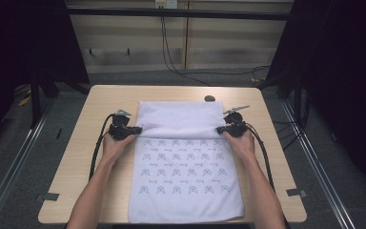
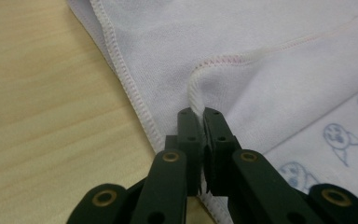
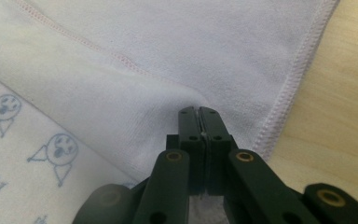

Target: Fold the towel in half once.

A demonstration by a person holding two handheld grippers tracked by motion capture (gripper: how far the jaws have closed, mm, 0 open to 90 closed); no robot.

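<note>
A white towel [image 1: 183,176] printed with small blue cat faces lies flat on the wooden table [image 1: 83,157], its far end folded back toward me so the plain side faces up. My left gripper [image 1: 134,130] is shut on the folded flap's left corner, the stitched hem [image 2: 196,95] pinched between its jaws. At the flap's right corner my right gripper [image 1: 222,129] is shut on the cloth, and the towel [image 3: 121,93] bulges just ahead of my right gripper [image 3: 199,111].
A small dark object [image 1: 209,98] sits on the table just beyond the towel's far right corner. Bare wood runs along both sides of the towel. Cables [image 1: 169,47] hang behind the table, and metal rails [image 1: 310,143] flank it on the floor.
</note>
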